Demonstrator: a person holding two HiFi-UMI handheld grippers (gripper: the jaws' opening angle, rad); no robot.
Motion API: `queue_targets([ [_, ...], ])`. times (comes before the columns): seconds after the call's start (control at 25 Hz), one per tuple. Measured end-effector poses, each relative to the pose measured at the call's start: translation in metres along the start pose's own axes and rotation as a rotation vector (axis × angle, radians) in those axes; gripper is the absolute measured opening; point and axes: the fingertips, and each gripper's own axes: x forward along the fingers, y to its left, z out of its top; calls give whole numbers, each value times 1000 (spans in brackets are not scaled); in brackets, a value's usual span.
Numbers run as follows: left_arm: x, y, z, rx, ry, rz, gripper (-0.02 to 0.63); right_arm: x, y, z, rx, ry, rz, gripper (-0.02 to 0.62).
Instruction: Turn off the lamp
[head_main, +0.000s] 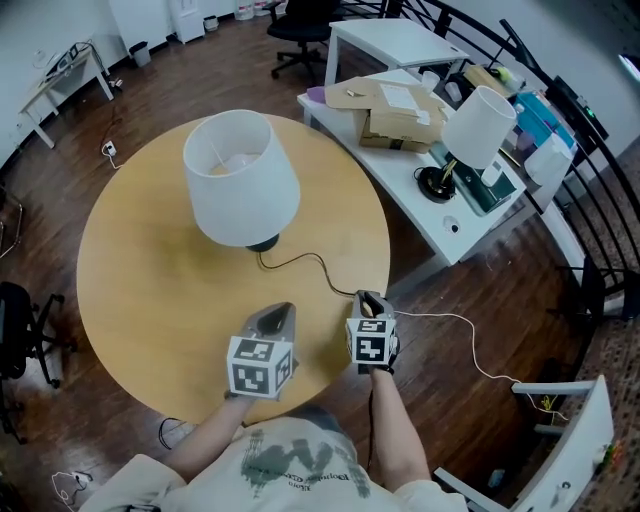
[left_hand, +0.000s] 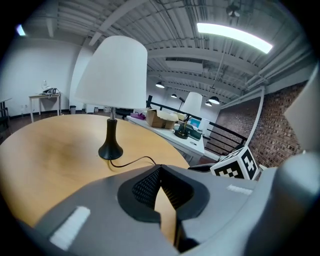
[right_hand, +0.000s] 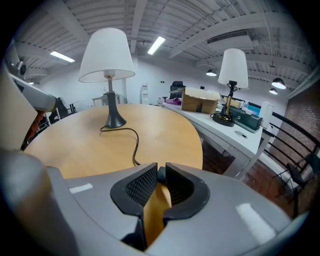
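Wooden floor surrounds a round table (head_main: 150, 290) in the head view. The lamp (head_main: 242, 178) stands on the far half of the table, its white shade over a dark base. Its cord (head_main: 310, 262) runs across the top toward us and ends at the right gripper (head_main: 366, 297), which sits at the near right edge. The left gripper (head_main: 285, 310) rests just beside it, pointing at the lamp. To the right we see a white desk (head_main: 452, 236) with a second lamp (head_main: 478, 125) and a box (head_main: 395, 120).

From the left gripper view, we see the left gripper (left_hand: 159, 168) with its jaws pressed together at the tips and nothing between them. The lamp (left_hand: 111, 75) stands upright ahead on the table (left_hand: 50, 150), and the cord (left_hand: 135, 160) curls from its base toward us.

From the right gripper view, the right gripper (right_hand: 159, 172) has its jaws nearly together, pinching a small dark part of the cord (right_hand: 134, 142) where it reaches the tips. The lamp (right_hand: 106, 50) stands at the far left of the table (right_hand: 165, 125), well apart from the jaws. The second lamp (right_hand: 234, 67) stands on the desk (right_hand: 235, 135) to the right.
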Motion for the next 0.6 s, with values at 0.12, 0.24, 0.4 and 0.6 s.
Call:
queue_targets([
  [0.12,-12,-1,2,10,-10,-7,-2,-20,9,13,11,-45,4,48],
  [0.24,-26,-6,4,29,-31,-28,-3,-38,22,19,13,-74,0,48],
  [0.4,-46,-6,8,47,-55,-48,-3,-63,41,29,36,-113,2,48],
  [0.6,-78,0,8,70,-87,-63,-3,-95,68,40,52,-166,-3,48],
])
